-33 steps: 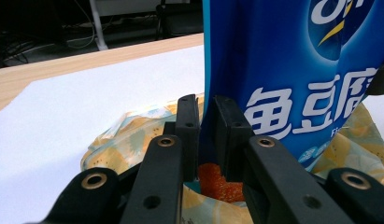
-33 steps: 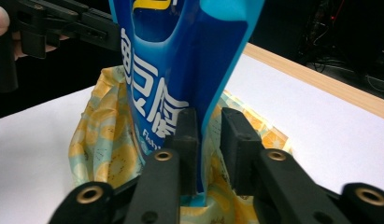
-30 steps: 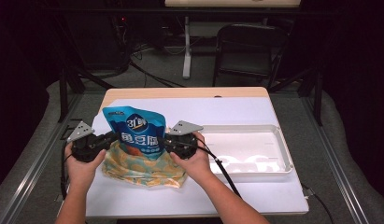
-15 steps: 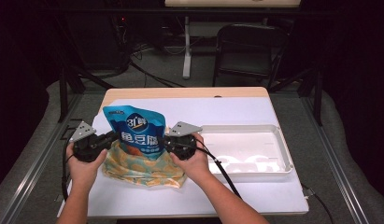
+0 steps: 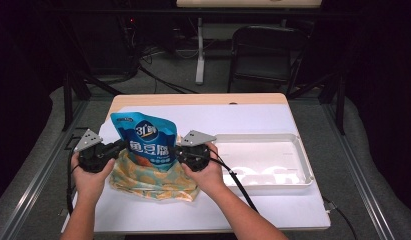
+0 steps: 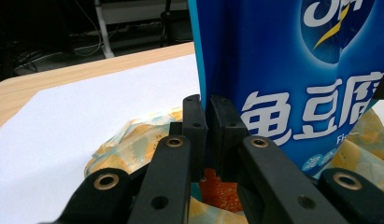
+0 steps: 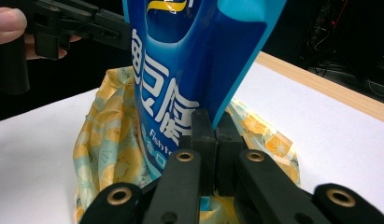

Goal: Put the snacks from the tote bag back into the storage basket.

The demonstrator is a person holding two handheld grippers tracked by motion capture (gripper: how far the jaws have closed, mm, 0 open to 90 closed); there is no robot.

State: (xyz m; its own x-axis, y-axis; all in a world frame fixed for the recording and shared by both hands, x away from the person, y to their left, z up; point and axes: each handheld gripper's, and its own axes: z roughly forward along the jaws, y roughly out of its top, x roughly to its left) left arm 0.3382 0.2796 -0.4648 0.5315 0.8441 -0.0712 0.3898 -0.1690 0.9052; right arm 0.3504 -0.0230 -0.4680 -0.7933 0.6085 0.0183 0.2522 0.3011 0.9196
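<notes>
Both tongs (image 5: 124,148) (image 5: 174,153) closed, apparently pinching blue pouch (image 5: 145,140).

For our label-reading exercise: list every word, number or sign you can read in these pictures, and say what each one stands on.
"鱼豆腐": large white characters on the front of the blue pouch.
"3": white numeral in the round emblem near the pouch's top; the mark beside it is unclear.
"Fish to...": small white print lower on the pouch, cut off by the right gripper.
Small band at the pouch's top: too blurred to read.
</notes>
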